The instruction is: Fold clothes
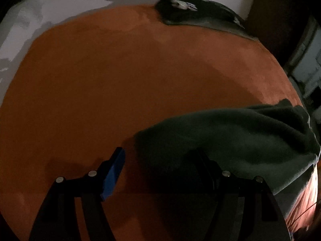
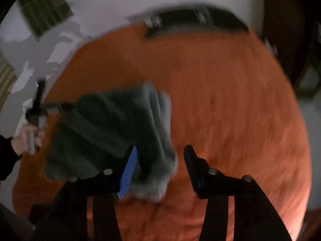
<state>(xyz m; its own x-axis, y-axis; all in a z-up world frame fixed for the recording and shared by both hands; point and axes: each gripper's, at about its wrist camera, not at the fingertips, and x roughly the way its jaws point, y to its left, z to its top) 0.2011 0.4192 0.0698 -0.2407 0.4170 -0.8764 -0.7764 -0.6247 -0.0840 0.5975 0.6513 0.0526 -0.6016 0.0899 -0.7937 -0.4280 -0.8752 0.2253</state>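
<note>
A dark green garment [image 1: 230, 136] lies bunched at the near right of the orange cover [image 1: 120, 80]. My left gripper [image 1: 158, 158] hovers open at the garment's left edge. Its blue pad [image 1: 114, 172] is over bare orange and its black finger [image 1: 202, 164] is over the fabric, with nothing pinched. In the blurred right wrist view the same garment [image 2: 104, 132] appears folded in layers. My right gripper [image 2: 160, 150] is open over its right edge. The blue pad [image 2: 129, 172] is close to the cloth, while the black finger [image 2: 190, 160] stands apart over the orange cover [image 2: 230, 100].
A second dark garment [image 1: 192, 14] with pale tags lies at the far edge, also seen as the dark garment [image 2: 196, 22]. A person's hand [image 2: 26, 138] grips a tool handle at the left. Pale wall behind, dark furniture [image 1: 280, 20] on the right.
</note>
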